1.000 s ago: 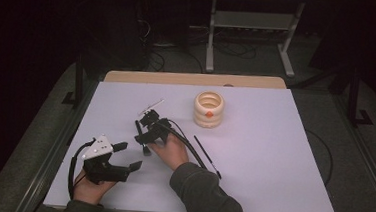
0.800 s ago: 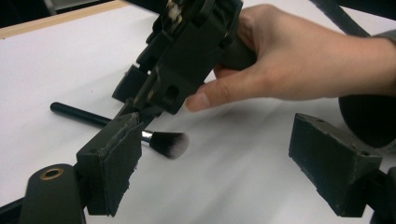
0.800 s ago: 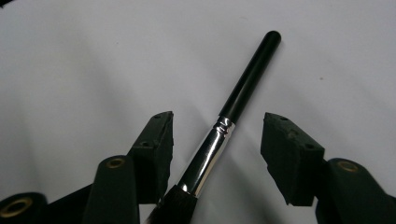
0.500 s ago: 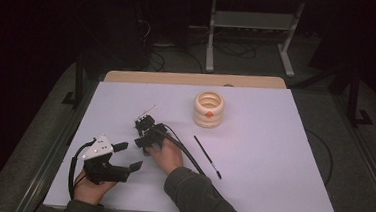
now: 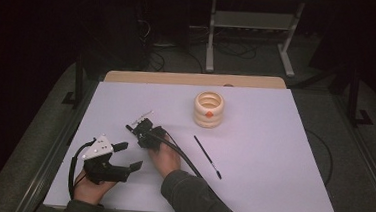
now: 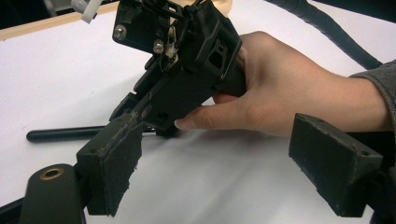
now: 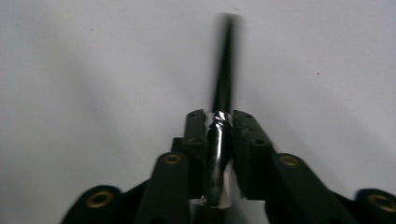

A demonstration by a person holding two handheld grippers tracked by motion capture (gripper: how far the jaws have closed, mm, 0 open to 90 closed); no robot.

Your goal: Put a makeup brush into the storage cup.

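My right gripper [image 7: 219, 123] is shut on a thin black brush [image 7: 227, 65], with the silver ferrule clamped between its pads and the handle running forward low over the white table. In the high view the right gripper [image 5: 134, 129] sits left of the table's middle, with the hand behind it. My left gripper [image 5: 131, 155] rests near the front left, open with nothing between its pads [image 6: 112, 172]. The left gripper view looks at the right hand [image 6: 280, 93] and shows the held brush's handle [image 6: 65, 134] lying along the table.
A second black brush [image 5: 207, 157] lies loose on the white table [image 5: 273, 142], right of the hand. A cream ringed holder [image 5: 209, 109] stands further back at the middle. A cable [image 5: 182, 156] trails from the right gripper toward the sleeve.
The right gripper has shifted slightly left and toward the person with the brush in it. The left gripper has stayed where it was.
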